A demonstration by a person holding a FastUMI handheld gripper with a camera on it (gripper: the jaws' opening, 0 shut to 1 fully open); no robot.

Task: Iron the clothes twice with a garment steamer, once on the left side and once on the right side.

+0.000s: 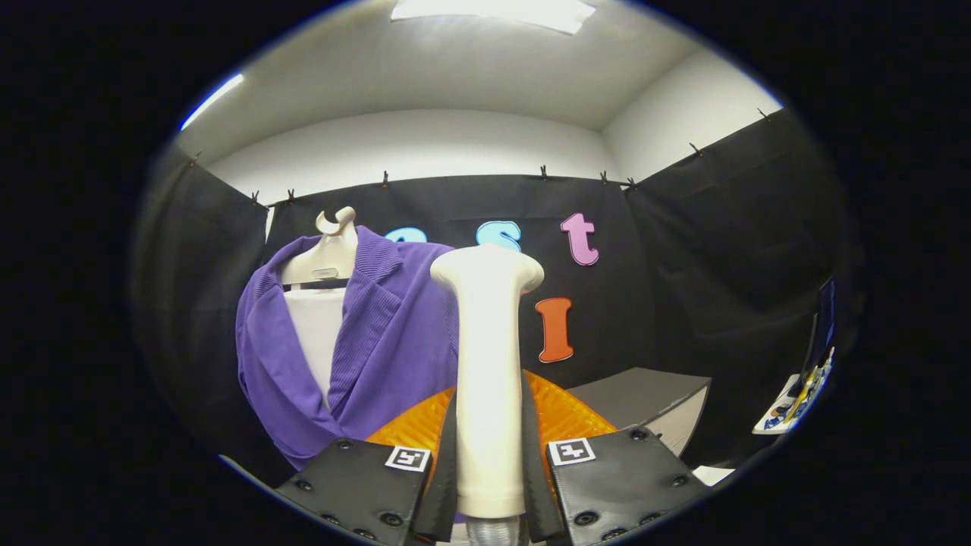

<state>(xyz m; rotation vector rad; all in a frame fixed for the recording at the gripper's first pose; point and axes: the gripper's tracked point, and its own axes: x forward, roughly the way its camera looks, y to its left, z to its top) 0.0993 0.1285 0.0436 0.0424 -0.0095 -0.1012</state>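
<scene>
In the gripper view, the gripper (489,455) has its fingers closed tight on the upright handle of the white garment steamer (488,356), with the purple jacket (394,341) hanging on its hanger (326,254) just beyond and left, so a slack grip could let the steamer twist off the cloth.

The garment steamer (488,364) hides the purple jacket's (379,341) edge at three o'clock; its base is cut off below the claw (489,478).

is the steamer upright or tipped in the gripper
Upright: the steamer stands vertical, head on top, the gripper shut on its handle, beside the purple garment.
</scene>
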